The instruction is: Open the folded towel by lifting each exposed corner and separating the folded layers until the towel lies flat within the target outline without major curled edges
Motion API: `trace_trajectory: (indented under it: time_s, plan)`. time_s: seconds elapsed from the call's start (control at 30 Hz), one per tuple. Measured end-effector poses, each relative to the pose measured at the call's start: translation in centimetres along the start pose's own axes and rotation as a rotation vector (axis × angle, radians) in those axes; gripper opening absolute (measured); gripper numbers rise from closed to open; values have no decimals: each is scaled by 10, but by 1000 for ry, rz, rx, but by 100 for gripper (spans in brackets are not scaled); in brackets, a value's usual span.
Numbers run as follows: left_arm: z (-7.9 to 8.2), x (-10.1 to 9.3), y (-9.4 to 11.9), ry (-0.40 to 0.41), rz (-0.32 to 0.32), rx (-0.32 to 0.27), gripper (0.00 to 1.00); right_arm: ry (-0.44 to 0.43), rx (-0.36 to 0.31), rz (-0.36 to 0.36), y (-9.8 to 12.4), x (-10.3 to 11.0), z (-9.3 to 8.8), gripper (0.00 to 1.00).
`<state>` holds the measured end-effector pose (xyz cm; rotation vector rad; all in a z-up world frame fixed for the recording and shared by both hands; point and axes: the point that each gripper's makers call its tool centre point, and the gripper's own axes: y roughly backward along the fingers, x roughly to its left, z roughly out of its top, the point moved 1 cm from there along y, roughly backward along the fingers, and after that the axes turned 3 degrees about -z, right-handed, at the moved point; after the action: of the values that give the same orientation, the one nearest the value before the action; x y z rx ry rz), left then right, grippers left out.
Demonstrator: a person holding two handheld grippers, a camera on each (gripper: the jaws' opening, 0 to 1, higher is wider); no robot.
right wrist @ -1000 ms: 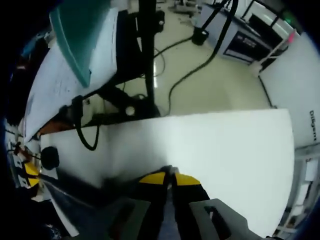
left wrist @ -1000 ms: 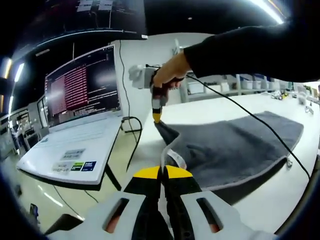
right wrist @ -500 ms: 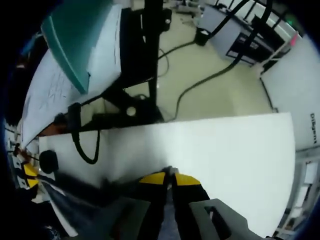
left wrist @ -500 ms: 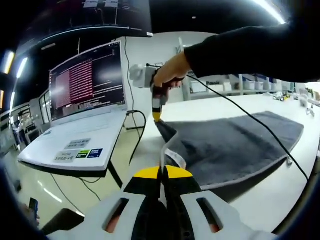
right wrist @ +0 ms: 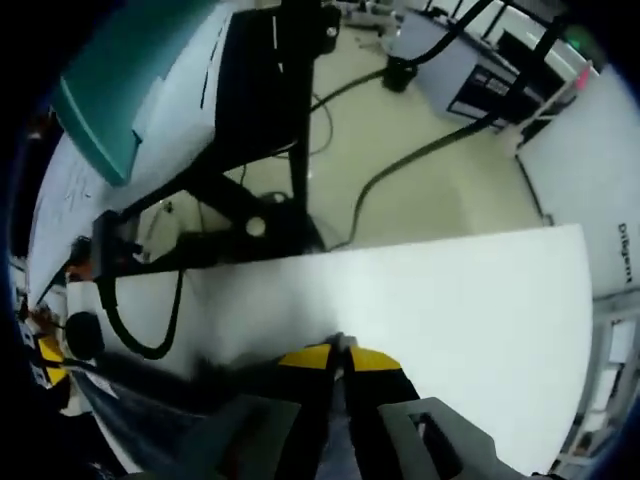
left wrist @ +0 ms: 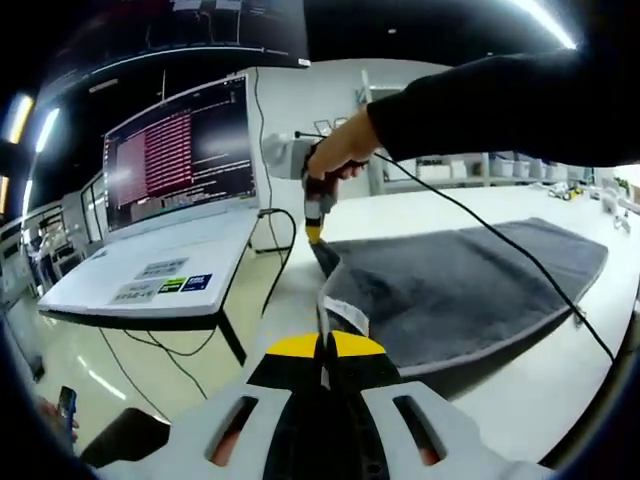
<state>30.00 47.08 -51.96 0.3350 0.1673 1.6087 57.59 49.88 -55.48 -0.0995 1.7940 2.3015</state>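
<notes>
The grey towel (left wrist: pixel 470 285) lies spread on the white counter (left wrist: pixel 560 390), running from the centre of the left gripper view out toward 3 o'clock. The left tool (left wrist: pixel 322 345) is pinched tight on its near corner, and the right tool (left wrist: pixel 314 238), at 12 o'clock from it, grips the neighbouring corner along the same edge. Soft and limp, the cloth should sag between grips; corner hems look the surest hold.

A white table (left wrist: pixel 560 385) carries a grey towel (left wrist: pixel 460 285) spread across its top.
</notes>
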Motion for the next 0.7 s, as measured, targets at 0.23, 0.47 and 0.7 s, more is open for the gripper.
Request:
trace_trajectory:
  time_s: [0.23, 0.47, 0.7]
  plan:
    - [-6, 3, 1, 10, 5, 11, 2, -17, 5, -5, -14, -5, 6, 1]
    - [-13, 6, 4, 24, 13, 21, 2, -35, -9, -14, -23, -9, 13, 1]
    - [-19, 6, 3, 24, 18, 38, 2, -34, -15, -19, -30, -5, 13, 1]
